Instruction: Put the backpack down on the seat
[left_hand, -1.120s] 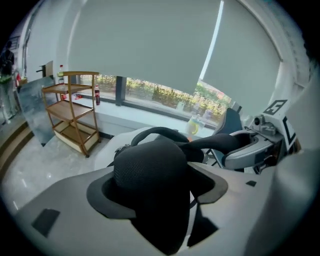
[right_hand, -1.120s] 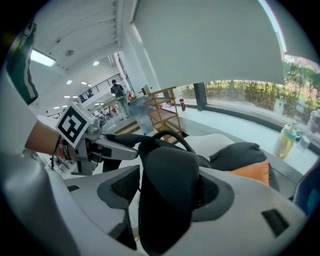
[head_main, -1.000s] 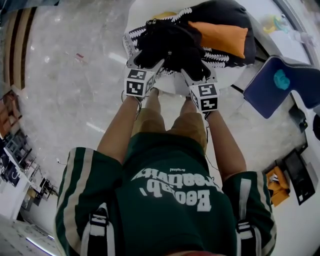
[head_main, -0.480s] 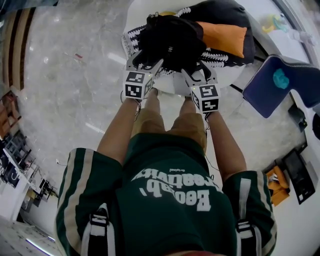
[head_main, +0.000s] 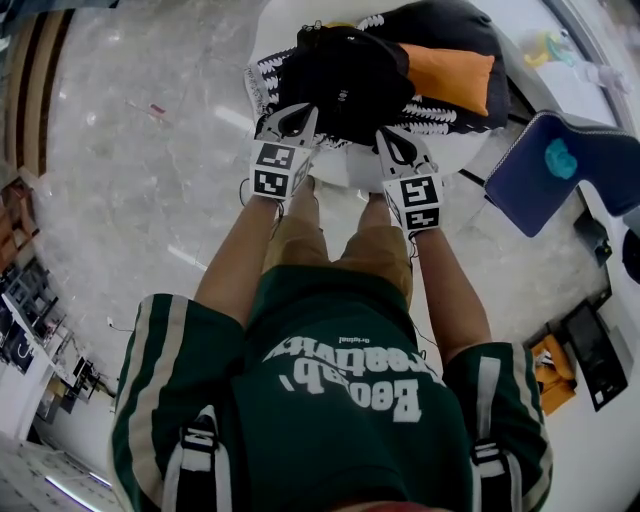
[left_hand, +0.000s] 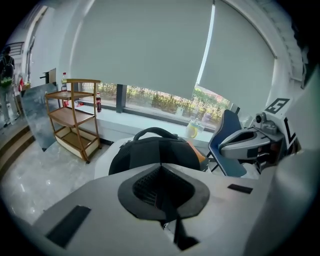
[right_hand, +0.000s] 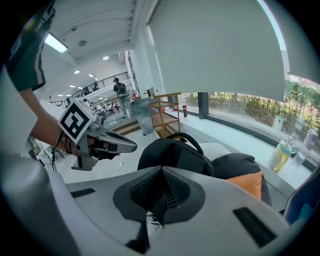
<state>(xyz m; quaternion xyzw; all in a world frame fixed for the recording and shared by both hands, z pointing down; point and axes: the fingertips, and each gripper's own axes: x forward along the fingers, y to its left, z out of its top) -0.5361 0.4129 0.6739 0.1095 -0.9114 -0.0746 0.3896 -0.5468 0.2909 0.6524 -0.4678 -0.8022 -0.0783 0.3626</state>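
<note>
The black backpack (head_main: 340, 75) stands on the round white seat (head_main: 350, 168), its carry handle up; it also shows in the left gripper view (left_hand: 155, 152) and the right gripper view (right_hand: 172, 152). My left gripper (head_main: 285, 118) hovers just off its near left side, apart from it. My right gripper (head_main: 392, 142) hangs off the near right side, also clear of it. Both pairs of jaws have just been closing and now meet with nothing between them (left_hand: 161, 170) (right_hand: 161, 186). Each gripper appears in the other's view (left_hand: 250, 142) (right_hand: 107, 145).
An orange cushion (head_main: 450, 65) and a black cushion (head_main: 455, 25) lie on the seat behind the backpack. A blue chair (head_main: 560, 165) stands to the right. A wooden shelf cart (left_hand: 75, 115) is by the window. The person's legs are close to the seat's front.
Both grippers have come off the backpack, drawn slightly back and up, and their jaws have shut. The backpack has settled further back on the seat.
</note>
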